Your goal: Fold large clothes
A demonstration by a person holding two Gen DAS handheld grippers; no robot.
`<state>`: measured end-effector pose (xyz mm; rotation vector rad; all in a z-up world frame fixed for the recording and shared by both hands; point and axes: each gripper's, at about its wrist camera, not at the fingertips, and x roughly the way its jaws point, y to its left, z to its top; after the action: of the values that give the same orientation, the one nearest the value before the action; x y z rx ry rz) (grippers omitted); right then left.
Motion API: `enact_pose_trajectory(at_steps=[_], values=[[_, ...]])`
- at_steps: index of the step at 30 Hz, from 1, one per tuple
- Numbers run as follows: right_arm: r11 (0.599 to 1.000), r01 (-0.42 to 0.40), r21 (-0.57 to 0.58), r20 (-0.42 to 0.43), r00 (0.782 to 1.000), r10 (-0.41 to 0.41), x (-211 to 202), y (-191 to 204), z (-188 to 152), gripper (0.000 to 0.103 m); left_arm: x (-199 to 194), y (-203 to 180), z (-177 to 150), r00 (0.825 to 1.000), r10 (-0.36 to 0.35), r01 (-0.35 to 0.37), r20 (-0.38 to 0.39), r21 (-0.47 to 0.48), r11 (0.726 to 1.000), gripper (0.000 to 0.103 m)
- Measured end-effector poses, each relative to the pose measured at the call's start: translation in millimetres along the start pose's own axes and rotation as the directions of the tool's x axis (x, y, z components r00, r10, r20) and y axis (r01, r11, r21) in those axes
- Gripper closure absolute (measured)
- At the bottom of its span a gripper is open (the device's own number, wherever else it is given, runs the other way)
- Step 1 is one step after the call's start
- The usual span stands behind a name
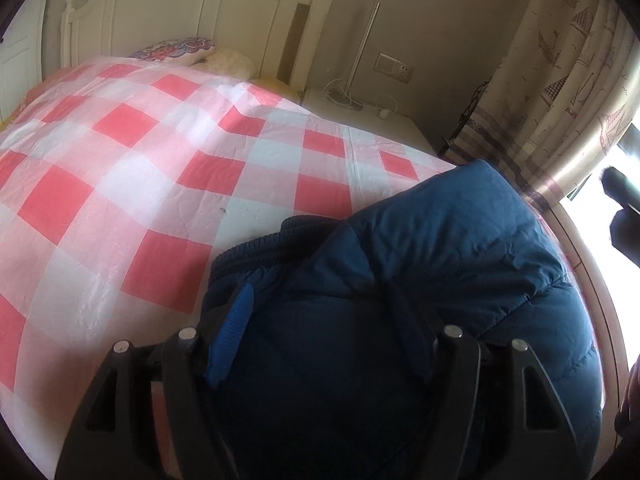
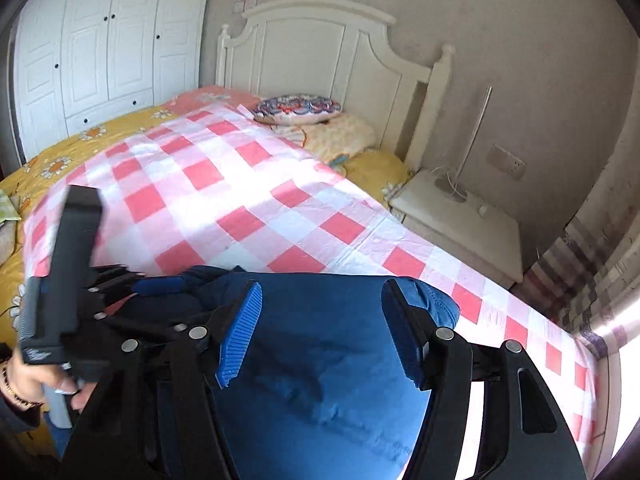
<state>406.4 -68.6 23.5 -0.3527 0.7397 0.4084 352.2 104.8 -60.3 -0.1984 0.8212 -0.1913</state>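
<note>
Only the right wrist view catches the left gripper (image 2: 160,286), jaws released over the jacket (image 2: 328,360) lying lengthwise along the bed (image 2: 280,216) edge; right gripper (image 2: 320,336) jaws also released.

Bed (image 2: 576,344) with checked cover (image 2: 240,200), blue jacket (image 2: 320,380) on top.

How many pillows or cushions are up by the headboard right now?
2. A patterned cushion lies against the headboard, and a pale fluffy pillow sits just beside it toward the nightstand. The checked quilt may hide more.
</note>
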Motion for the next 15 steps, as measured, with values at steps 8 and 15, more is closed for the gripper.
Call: enact_pose_trajectory(at_steps=[8,15], values=[[0.993,-0.117,0.024,-0.265,0.957,0.119,100,-7,-10,0.041,1,3,1,0.999,0.040,-0.040,-0.006,-0.015,0.999,0.031],[0.997,-0.078,0.009,-0.290,0.954,0.078,113,-4,-13,0.041,5,7,1,0.999,0.031,-0.031,-0.017,-0.035,0.999,0.031]])
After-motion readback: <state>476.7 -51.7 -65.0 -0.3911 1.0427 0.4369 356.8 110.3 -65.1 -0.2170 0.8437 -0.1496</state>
